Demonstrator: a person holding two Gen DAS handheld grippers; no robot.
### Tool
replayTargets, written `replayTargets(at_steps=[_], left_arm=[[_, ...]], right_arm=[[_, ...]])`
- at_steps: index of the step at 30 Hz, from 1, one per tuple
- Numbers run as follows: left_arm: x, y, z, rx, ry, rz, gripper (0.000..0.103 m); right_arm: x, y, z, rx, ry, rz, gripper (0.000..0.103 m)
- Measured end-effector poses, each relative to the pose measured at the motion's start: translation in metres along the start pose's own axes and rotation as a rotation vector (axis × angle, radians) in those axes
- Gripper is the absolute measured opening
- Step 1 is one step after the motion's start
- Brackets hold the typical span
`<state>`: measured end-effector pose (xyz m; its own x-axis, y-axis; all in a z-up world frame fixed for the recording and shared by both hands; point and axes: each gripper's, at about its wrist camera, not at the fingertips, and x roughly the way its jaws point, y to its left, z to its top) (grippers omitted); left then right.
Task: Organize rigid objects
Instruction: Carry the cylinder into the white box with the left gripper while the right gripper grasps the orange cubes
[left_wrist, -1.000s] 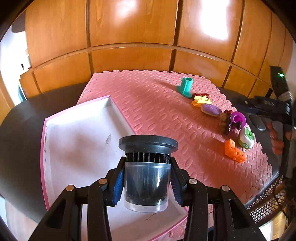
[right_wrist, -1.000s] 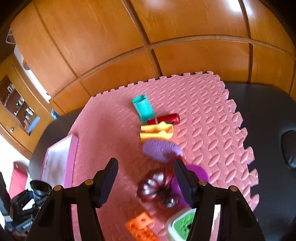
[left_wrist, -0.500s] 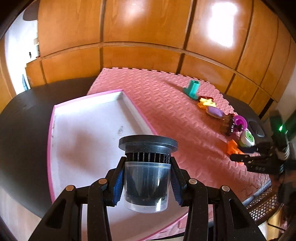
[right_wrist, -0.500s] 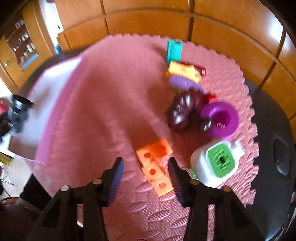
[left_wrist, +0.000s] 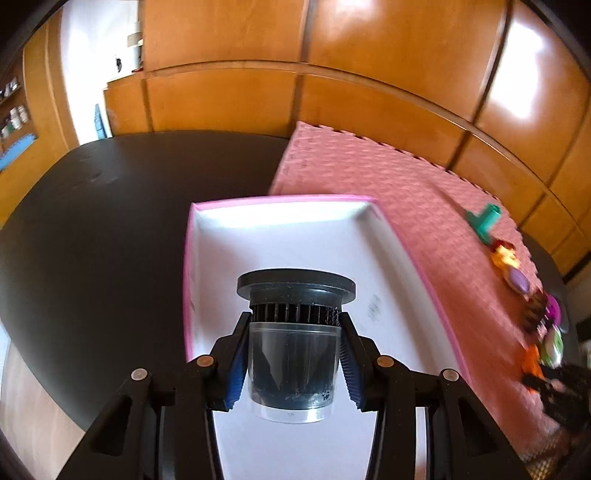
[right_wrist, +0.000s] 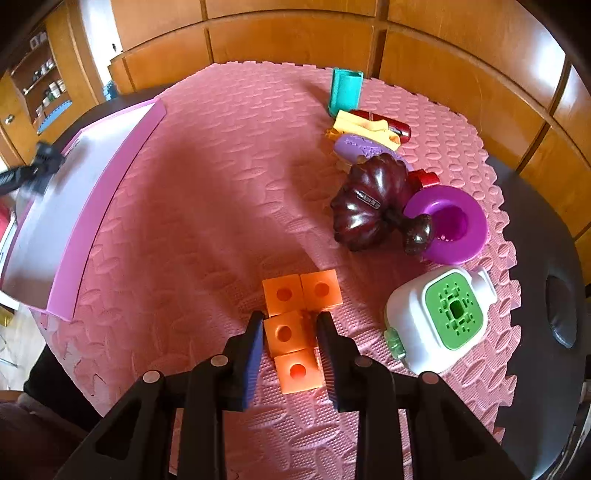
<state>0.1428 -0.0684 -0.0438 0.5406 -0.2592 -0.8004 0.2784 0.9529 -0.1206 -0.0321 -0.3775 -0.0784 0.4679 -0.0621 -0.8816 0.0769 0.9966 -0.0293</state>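
Observation:
My left gripper (left_wrist: 293, 354) is shut on a clear cup with a black ribbed lid (left_wrist: 295, 332) and holds it above the white inside of a pink-rimmed tray (left_wrist: 280, 236). My right gripper (right_wrist: 290, 325) is low over the pink foam mat (right_wrist: 207, 206). Its jaws stand on either side of an orange block piece with round holes (right_wrist: 295, 325), close to its sides; I cannot tell whether they press on it. The tray also shows at the left of the right wrist view (right_wrist: 96, 199).
On the mat lie a dark maroon ribbed piece (right_wrist: 373, 203), a purple ring (right_wrist: 450, 225), a white and green box (right_wrist: 439, 321), a purple oval (right_wrist: 362, 147), a yellow piece (right_wrist: 365, 127), a red cylinder (right_wrist: 388, 122) and a teal holder (right_wrist: 345, 92). A dark table (left_wrist: 92, 229) surrounds the mat.
My left gripper has swung left with the cup, so the tray lies straight ahead. My right gripper has come down to the orange block and its jaws have narrowed around it.

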Motion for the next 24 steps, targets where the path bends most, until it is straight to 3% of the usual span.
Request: replayTargets(at_steps=[6,15,19,22,24], left_arm=[[0.026,0.012,0.02,-0.008,0.008,0.061,0.045],[0.051,0.015,0.024,-0.032,0.02,0.113,0.045],[0.044,0.012,0.021,-0.022,0.004,0.118,0.057],[0.027,0.004,0.015,0.009,-0.042,0.131,0.073],[0.013,0.001,0.01,0.023,-0.074,0.143,0.075]], right_arm=[[0.0,0.001,-0.001,-0.013,-0.02,-0.002,0.028],[-0.003,0.001,-0.005,-0.018,-0.037,0.004,0.028],[-0.003,0.0,-0.004,-0.019,-0.038,0.005,0.028],[-0.002,0.001,-0.004,-0.018,-0.04,0.003,0.028],[-0.003,0.002,-0.004,-0.018,-0.042,0.0,0.028]])
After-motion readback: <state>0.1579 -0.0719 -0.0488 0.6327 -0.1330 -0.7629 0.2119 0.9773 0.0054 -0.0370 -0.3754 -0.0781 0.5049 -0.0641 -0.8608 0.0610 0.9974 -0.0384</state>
